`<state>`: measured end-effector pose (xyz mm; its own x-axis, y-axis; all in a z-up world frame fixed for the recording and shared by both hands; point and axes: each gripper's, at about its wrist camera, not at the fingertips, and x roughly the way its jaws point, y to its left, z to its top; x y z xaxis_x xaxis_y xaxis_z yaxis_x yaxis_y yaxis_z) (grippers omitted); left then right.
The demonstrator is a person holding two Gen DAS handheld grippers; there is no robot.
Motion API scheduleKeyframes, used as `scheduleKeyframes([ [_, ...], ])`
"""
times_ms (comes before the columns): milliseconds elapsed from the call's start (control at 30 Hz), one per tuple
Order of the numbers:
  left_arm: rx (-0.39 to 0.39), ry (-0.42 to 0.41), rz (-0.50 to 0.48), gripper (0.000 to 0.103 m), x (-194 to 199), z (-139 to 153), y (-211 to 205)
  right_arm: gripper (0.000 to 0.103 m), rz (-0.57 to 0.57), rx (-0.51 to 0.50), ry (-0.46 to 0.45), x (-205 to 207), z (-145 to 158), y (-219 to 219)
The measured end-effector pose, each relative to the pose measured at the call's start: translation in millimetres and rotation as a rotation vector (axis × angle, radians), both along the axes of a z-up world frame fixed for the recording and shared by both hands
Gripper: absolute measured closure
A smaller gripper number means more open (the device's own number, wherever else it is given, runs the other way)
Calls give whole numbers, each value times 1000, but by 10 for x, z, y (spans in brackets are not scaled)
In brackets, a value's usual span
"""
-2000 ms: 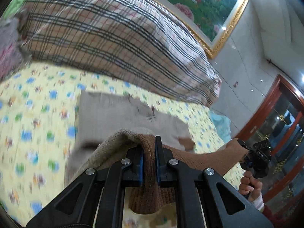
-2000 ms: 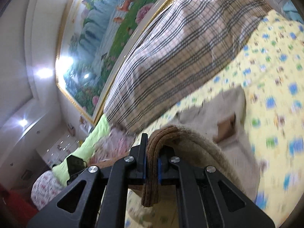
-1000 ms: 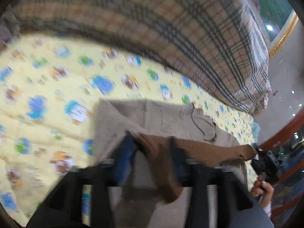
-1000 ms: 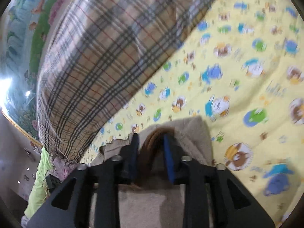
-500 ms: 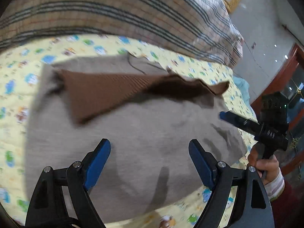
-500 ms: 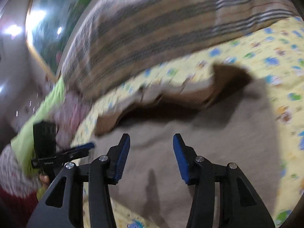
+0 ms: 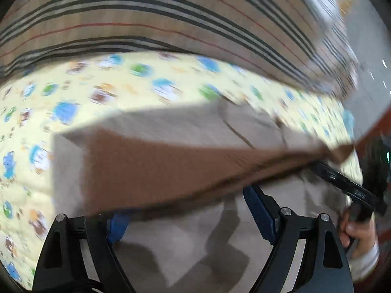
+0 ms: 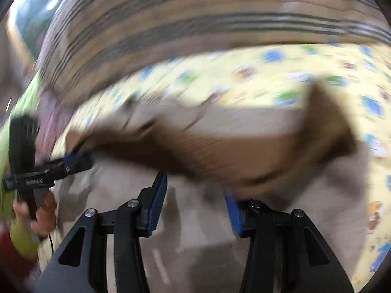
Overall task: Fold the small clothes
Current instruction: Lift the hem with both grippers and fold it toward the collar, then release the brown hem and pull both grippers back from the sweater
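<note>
A small beige knit garment (image 7: 185, 241) with a brown ribbed band (image 7: 158, 166) lies on the yellow cartoon-print bedsheet (image 7: 73, 92). It also shows in the right wrist view (image 8: 200, 239), its brown band (image 8: 232, 153) folded over the beige part. My left gripper (image 7: 188, 210) is open, its fingers reaching under the raised brown band edge. My right gripper (image 8: 195, 202) is open over the beige fabric, just below the band. Both views are motion-blurred.
A large plaid pillow (image 7: 171, 12) lies along the far side of the sheet, also in the right wrist view (image 8: 195, 24). Green and pink cloth (image 8: 29, 102) sits at the left. The other hand-held gripper shows in each view (image 7: 347, 185) (image 8: 48, 171).
Both grippers let go of the brown band and opened. The garment now lies flat on the sheet, and both grippers have moved forward to the folded band.
</note>
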<state>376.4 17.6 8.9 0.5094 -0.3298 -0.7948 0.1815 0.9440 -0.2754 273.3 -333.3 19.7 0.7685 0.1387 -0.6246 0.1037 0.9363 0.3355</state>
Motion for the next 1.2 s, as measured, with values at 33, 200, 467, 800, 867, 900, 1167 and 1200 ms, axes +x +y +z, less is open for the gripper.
scheduleKeyframes([
  [33, -24, -1, 30, 18, 67, 9, 123, 55, -54, 28, -26, -56, 11, -116],
  [200, -85, -20, 117, 18, 82, 9, 432, 53, -319, 104, -211, -608, 58, -561],
  [467, -98, -32, 145, 18, -463, 109, 446, 48, -362, 146, -256, -1100, 112, -530],
  [800, -135, -77, 174, 17, -1523, 64, 624, 48, -165, 145, -186, -1575, -103, 88],
  [867, -99, -67, 196, 18, -1598, -23, 646, 48, -133, 127, -152, -1614, -179, 194],
  [900, -81, -59, 211, 18, -1626, -78, 669, 48, -140, 112, -132, -1635, -221, 214],
  [1167, 33, -46, 242, 33, -1728, -189, 771, 48, -334, 52, -125, -1981, -259, 73],
  [1200, 22, -44, 250, 33, -1765, -161, 792, 48, -349, 52, -151, -2031, -246, 86],
])
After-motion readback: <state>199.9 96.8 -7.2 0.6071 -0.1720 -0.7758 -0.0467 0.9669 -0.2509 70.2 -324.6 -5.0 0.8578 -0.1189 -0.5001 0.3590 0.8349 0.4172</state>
